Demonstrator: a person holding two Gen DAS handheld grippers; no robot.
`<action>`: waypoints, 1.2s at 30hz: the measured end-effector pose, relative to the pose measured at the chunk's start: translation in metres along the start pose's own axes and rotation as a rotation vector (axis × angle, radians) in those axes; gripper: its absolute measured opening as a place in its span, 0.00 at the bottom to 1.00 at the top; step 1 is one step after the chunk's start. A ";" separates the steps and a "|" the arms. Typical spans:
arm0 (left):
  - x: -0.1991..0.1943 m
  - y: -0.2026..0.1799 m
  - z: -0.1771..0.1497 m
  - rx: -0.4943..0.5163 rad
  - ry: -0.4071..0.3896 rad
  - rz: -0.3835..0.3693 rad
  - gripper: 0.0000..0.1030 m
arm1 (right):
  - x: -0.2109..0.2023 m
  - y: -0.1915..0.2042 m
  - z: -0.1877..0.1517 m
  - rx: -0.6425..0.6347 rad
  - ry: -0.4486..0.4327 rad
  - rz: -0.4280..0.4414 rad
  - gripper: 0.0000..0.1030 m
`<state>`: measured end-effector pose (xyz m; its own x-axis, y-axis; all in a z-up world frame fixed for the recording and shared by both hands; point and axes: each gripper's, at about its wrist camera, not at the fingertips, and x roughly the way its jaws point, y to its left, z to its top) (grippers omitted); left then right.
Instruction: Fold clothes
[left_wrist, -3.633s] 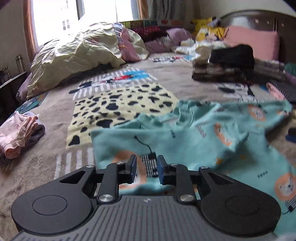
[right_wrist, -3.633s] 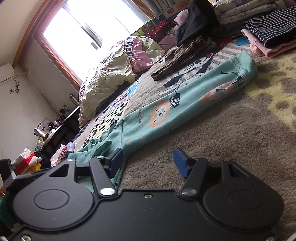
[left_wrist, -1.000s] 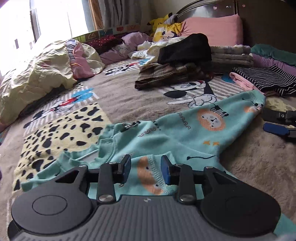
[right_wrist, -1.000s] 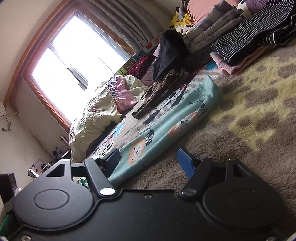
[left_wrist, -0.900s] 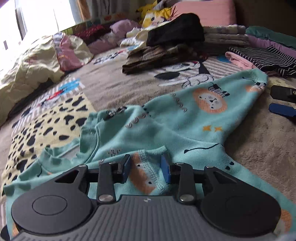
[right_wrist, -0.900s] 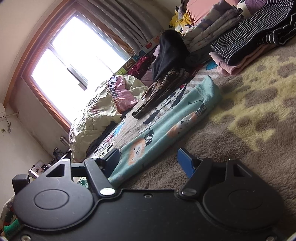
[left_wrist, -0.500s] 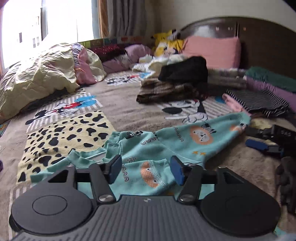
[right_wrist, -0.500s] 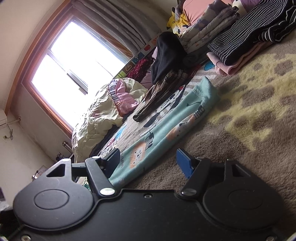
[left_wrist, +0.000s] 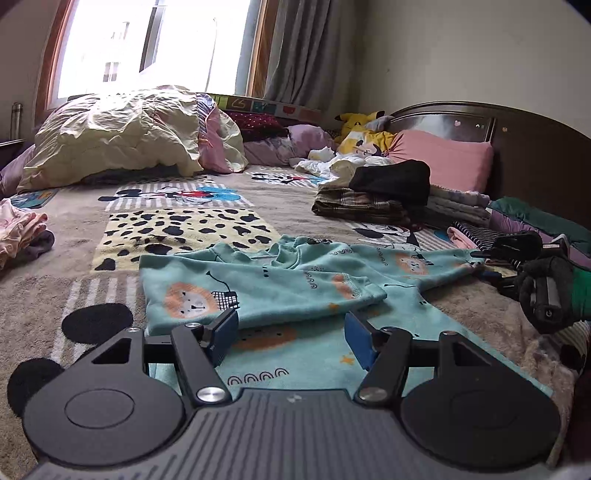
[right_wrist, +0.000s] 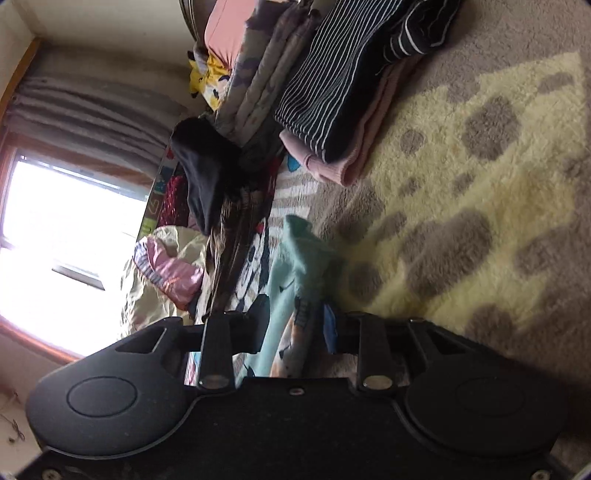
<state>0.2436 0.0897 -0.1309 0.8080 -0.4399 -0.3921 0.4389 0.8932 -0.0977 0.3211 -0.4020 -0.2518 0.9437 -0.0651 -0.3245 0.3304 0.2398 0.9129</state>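
Left wrist view: left tool let go, right tool on the sleeve

Left wrist view shows the left tool (left_wrist: 290, 338) spread wide, nothing between its blue pads, hovering just above the near hem of the teal lion-print garment (left_wrist: 258, 291). 1.0 s ago those pads were close together on a folded edge of the cloth; now that fold lies flat on the garment, clear of the tool. Garment sits on the bed (left_wrist: 66, 229) in the middle of the patterned blanket, one sleeve folded across the body, the other stretched toward the right edge of the bed.

Right tool (right_wrist: 295, 328) is rolled on its side compared with 0.5 s ago, when it was level and spread on bare blanket. Now the teal sleeve end (right_wrist: 295, 273) runs between its pads, which stand close on either side of the cloth, pinching it. From the left wrist view the same tool (left_wrist: 517, 251) sits at the sleeve tip, a gloved hand (left_wrist: 546, 291) on its handle.

Folded clothes stack (right_wrist: 332, 85) lies beyond the sleeve toward the headboard; crumpled yellow quilt (left_wrist: 114, 133) by the window.
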 end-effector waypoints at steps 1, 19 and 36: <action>-0.001 0.001 0.002 0.002 -0.008 -0.004 0.61 | 0.002 0.000 0.000 0.011 -0.022 0.002 0.26; 0.004 0.019 0.034 -0.065 -0.088 -0.018 0.61 | 0.004 0.072 -0.006 -0.299 0.014 0.211 0.11; -0.021 0.066 0.035 -0.243 -0.129 0.038 0.61 | 0.000 0.200 -0.215 -0.757 0.396 0.504 0.11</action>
<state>0.2697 0.1548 -0.0972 0.8723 -0.3996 -0.2819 0.3122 0.8987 -0.3080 0.3829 -0.1461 -0.1221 0.8507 0.5101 -0.1273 -0.3368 0.7147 0.6130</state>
